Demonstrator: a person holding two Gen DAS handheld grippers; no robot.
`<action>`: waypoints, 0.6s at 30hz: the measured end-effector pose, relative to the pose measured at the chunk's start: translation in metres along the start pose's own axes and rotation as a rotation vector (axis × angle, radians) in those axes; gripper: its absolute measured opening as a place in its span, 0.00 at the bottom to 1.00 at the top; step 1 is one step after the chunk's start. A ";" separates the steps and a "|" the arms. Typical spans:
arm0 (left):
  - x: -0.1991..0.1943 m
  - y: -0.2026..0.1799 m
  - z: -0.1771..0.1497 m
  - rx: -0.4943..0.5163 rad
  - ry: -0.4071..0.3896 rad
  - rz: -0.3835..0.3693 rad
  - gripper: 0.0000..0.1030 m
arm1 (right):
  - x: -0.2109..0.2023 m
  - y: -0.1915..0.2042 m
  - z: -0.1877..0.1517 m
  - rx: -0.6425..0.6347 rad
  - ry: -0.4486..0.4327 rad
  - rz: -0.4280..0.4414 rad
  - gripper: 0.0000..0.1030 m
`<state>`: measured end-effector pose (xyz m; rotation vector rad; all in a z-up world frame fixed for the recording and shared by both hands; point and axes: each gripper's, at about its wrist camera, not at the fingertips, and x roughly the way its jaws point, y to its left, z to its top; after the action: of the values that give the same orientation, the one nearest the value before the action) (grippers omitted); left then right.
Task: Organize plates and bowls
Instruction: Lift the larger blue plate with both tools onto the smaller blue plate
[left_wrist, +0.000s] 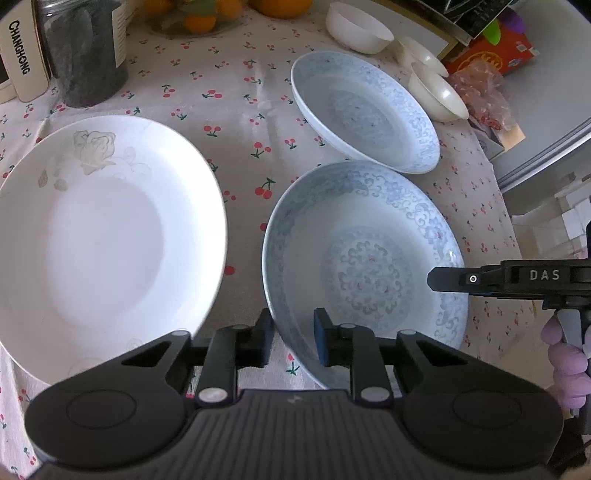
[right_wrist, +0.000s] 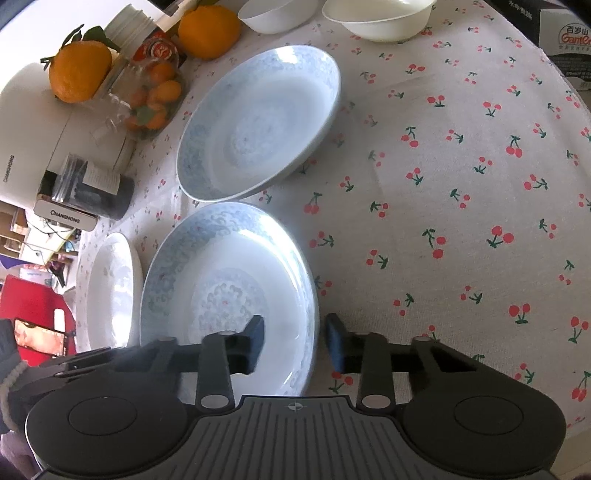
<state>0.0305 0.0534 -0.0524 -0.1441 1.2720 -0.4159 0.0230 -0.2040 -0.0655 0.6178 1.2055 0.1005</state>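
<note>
A near blue-patterned plate (left_wrist: 364, 266) lies on the cherry tablecloth; it also shows in the right wrist view (right_wrist: 225, 291). My left gripper (left_wrist: 293, 338) is open, its jaws astride the plate's near-left rim. My right gripper (right_wrist: 295, 341) is open, its jaws astride the plate's right rim; it also shows in the left wrist view (left_wrist: 443, 278). A second blue plate (left_wrist: 364, 110) (right_wrist: 258, 122) lies behind. A white flower plate (left_wrist: 103, 236) (right_wrist: 114, 291) lies to the left. White bowls (left_wrist: 358, 27) (right_wrist: 380, 18) stand at the back.
A dark jar (left_wrist: 86, 51), a Changhong box (left_wrist: 20, 55) and oranges (right_wrist: 79, 70) stand at the back left. A red box (left_wrist: 491, 51) and a plastic bag (left_wrist: 484, 96) lie at the right table edge. Bare tablecloth (right_wrist: 461, 184) spreads to the right.
</note>
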 end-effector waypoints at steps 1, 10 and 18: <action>0.000 0.000 0.000 0.005 -0.002 0.006 0.18 | 0.001 0.000 0.000 -0.004 0.001 -0.002 0.23; -0.002 -0.003 -0.001 0.024 -0.011 0.031 0.13 | 0.001 0.005 -0.002 -0.044 -0.010 -0.048 0.13; -0.014 -0.009 0.000 0.066 -0.046 0.038 0.13 | -0.010 0.006 -0.004 -0.060 -0.025 -0.036 0.12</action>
<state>0.0248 0.0505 -0.0367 -0.0735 1.2123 -0.4193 0.0167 -0.2013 -0.0546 0.5427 1.1847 0.0977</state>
